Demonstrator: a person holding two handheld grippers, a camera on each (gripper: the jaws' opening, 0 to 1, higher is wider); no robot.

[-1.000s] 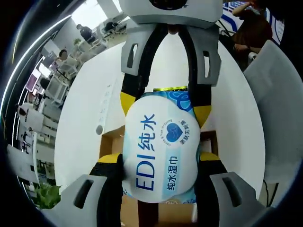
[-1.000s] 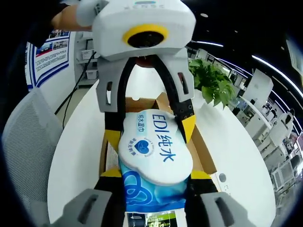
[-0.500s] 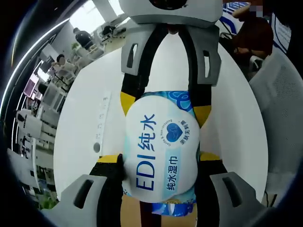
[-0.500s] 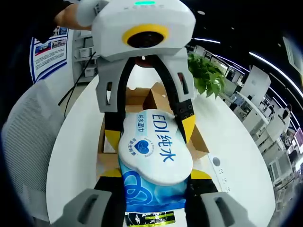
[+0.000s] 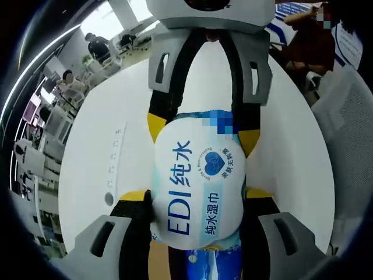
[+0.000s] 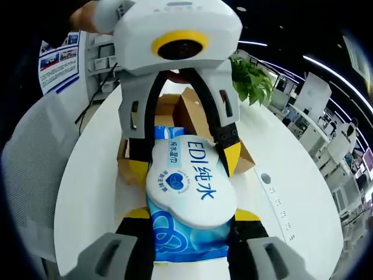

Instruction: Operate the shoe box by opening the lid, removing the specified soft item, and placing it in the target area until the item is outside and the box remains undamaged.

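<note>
1. Together, the left gripper (image 5: 197, 204) and right gripper (image 6: 185, 219) clamp the soft blue-and-white wet-wipes pack (image 6: 189, 195) from opposite ends
2. Pack hangs above the round white table (image 5: 99, 157)
3. Brown cardboard shoe box (image 6: 186, 114) stands open beyond the pack

Big open office here: a round white counter (image 5: 105, 146) with a grey mesh chair (image 6: 35, 181) pulled up beside it, a leafy green plant (image 6: 252, 81) near the far edge, posters (image 6: 58, 55) on the wall, long ceiling strip lights (image 6: 326, 61), desks and people (image 5: 93, 44) further back.
</note>
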